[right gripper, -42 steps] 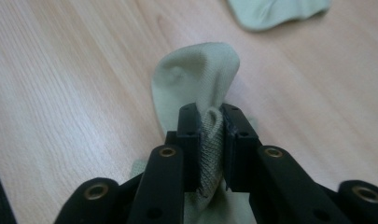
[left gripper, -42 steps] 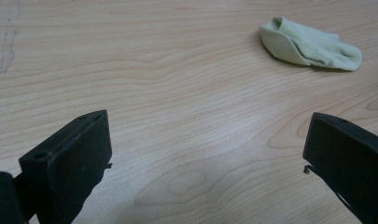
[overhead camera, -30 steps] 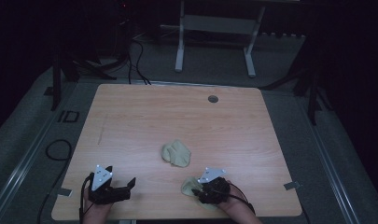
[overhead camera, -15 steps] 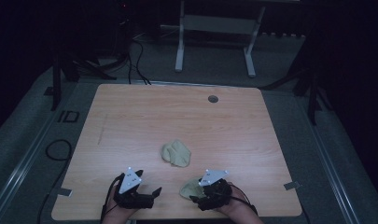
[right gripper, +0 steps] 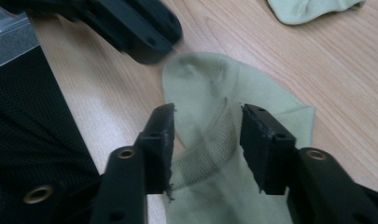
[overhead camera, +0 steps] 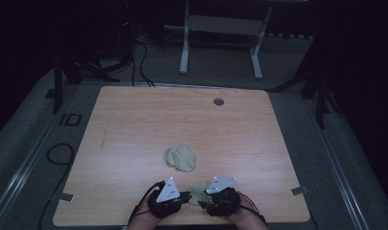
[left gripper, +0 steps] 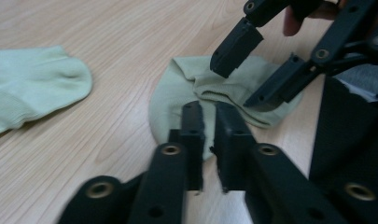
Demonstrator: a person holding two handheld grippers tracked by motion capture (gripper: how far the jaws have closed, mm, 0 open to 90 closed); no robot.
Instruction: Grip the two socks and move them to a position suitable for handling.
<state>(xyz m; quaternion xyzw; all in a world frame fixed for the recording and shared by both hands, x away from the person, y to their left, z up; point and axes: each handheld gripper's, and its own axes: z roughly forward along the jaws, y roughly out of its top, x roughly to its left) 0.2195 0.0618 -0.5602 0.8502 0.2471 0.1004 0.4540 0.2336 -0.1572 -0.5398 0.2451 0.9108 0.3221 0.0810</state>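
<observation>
The left gripper (overhead camera: 186,197) has slid along the near edge of the table (overhead camera: 134,120) from out toward the near left corner until it sits just beside the right gripper (overhead camera: 204,203), so both tools now crowd over the same pale green sock (overhead camera: 198,190) lying flat close to the middle of that near edge. In the left gripper view its two black jaws stand almost together with only a thin slit between them and nothing pinched, their tips hovering over the rounded end of the sock (left gripper: 177,95). In the right gripper view the jaws stand wide apart, straddling the sock's ribbed cuff (right gripper: 210,140), which arches up between them; I can't tell whether either pad is actually touching the cloth. The second sock (overhead camera: 180,157), the same colour and bunched into a lump, lies farther in toward the middle of the table, well apart from both tools, and a small dark round grommet (overhead camera: 218,101) sits near the far edge. To my eye the left hand coming across means a two-handed job on this near sock is about to start, probably opening or spreading the cuff, with the pairing of the two socks still to do.
</observation>
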